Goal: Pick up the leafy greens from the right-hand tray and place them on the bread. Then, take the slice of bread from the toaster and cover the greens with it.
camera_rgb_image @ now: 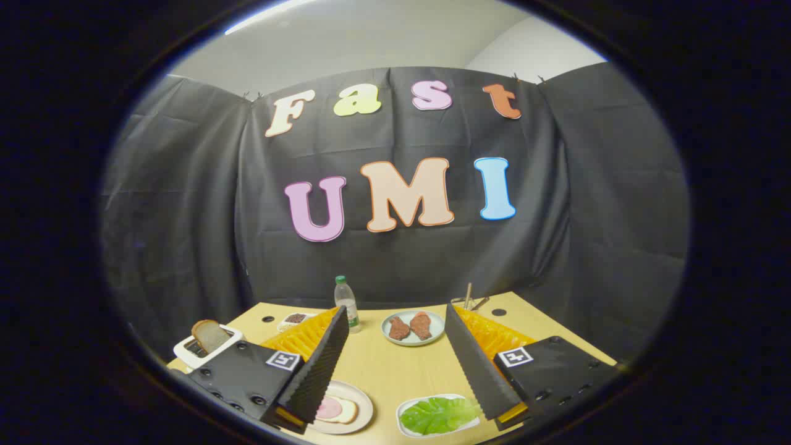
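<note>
At the lower left of the frame a white toaster [207,349] stands on the wooden bench [395,368] with a slice of bread [210,334] sticking up from its slot. Just right of it, a small dish [295,320] sits further back. The gripper [395,346] hovers above the bench, its black ridged fingers [318,364] spread wide and holding nothing. Under the left fingertip lies a plate [358,408] carrying bread with a pink slice [334,409]. A bottle [347,303] and a plate of brown pieces [413,327] stand in the middle, beyond the fingers. Lower right of centre, the leafy greens [437,415] rest in a white tray [405,409], partly under the right finger.
</note>
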The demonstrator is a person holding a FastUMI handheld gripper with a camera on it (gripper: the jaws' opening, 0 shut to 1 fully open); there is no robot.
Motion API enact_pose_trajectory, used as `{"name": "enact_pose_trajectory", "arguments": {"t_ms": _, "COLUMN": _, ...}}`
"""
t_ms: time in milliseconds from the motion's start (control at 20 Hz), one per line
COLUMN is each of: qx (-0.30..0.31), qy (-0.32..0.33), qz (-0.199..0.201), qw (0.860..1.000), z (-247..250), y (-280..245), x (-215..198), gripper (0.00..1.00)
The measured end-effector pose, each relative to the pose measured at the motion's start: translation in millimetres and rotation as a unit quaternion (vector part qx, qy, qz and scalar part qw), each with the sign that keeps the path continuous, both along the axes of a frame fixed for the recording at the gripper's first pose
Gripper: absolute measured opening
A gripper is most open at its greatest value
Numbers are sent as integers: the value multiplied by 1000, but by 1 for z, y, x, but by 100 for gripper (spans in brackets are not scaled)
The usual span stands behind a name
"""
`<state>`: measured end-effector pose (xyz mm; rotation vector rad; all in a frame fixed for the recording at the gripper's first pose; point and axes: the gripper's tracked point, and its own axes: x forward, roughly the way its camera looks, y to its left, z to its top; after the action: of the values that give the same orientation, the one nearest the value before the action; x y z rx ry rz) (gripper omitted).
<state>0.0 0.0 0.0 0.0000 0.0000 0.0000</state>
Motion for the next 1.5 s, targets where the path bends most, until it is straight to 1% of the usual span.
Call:
{"name": "enact_pose_trajectory", "arguments": {"t_ms": 750, "qx": -8, "qy": 4, "qz": -10, "qw": 1000, "z": 0, "y": -7, "x": 8, "gripper": 100}}
{"name": "enact_pose_trajectory", "arguments": {"t_ms": 850, "qx": -3, "qy": 15, "qz": 5, "qw": 1000, "z": -9, "y": -4, "x": 9, "gripper": 100}}
{"name": "enact_pose_trajectory", "arguments": {"t_ms": 1000, "qx": -11, "qy": 46, "qz": 32, "qw": 998, "z": -32, "y": -9, "x": 9, "gripper": 100}}
{"name": "enact_pose_trajectory", "arguments": {"t_ms": 1150, "qx": -3, "qy": 100, "qz": 63, "qw": 993, "z": -68, "y": -18, "x": 10, "gripper": 100}}
{"name": "enact_pose_trajectory", "arguments": {"t_ms": 1250, "qx": 1, "qy": 140, "qz": 75, "qw": 987, "z": -95, "y": -33, "x": 13, "gripper": 100}}
{"name": "enact_pose_trajectory", "arguments": {"t_ms": 1350, "qx": -12, "qy": 175, "qz": 78, "qw": 981, "z": -123, "y": -55, "x": 19, "gripper": 100}}
{"name": "enact_pose_trajectory", "arguments": {"t_ms": 1500, "qx": -29, "qy": 243, "qz": 91, "qw": 965, "z": -179, "y": -82, "x": 24, "gripper": 100}}
